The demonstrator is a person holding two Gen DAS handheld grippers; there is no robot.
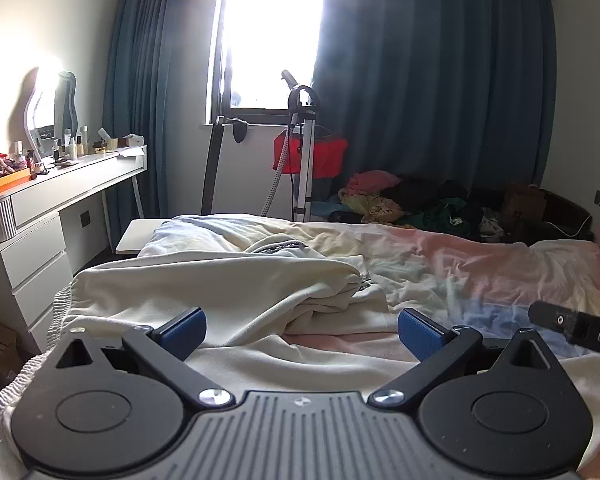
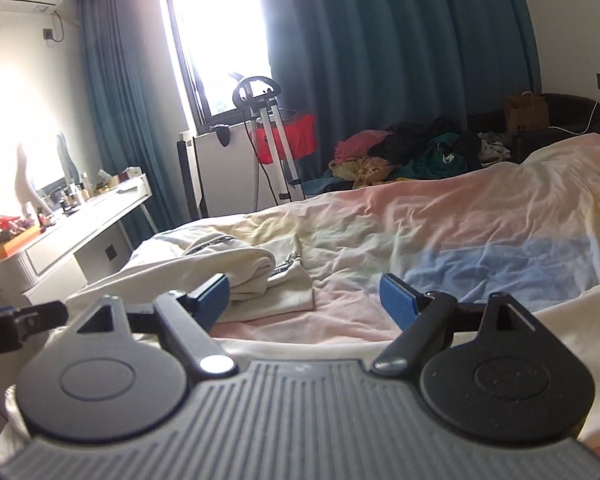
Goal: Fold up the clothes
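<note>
A cream-white garment [image 1: 228, 280] with a dark patterned trim lies crumpled and partly folded on the bed, also in the right wrist view as the garment [image 2: 236, 272]. My left gripper [image 1: 302, 330] hovers just above its near part, jaws wide open, nothing between the blue pads [image 1: 184, 330]. My right gripper [image 2: 304, 304] hangs to the right of the garment over the pastel bedsheet [image 2: 460, 224], open and empty. The right gripper's finger [image 1: 572, 326] shows at the right edge of the left wrist view; the left gripper's finger [image 2: 20, 320] shows at the left edge of the right wrist view.
A white dressing table [image 1: 60, 188] with bottles and a mirror stands left of the bed. Beyond the bed are a garment steamer [image 1: 304, 152] with a red cloth, blue curtains [image 1: 440, 80], a bright window and a pile of mixed clothes [image 1: 420, 200].
</note>
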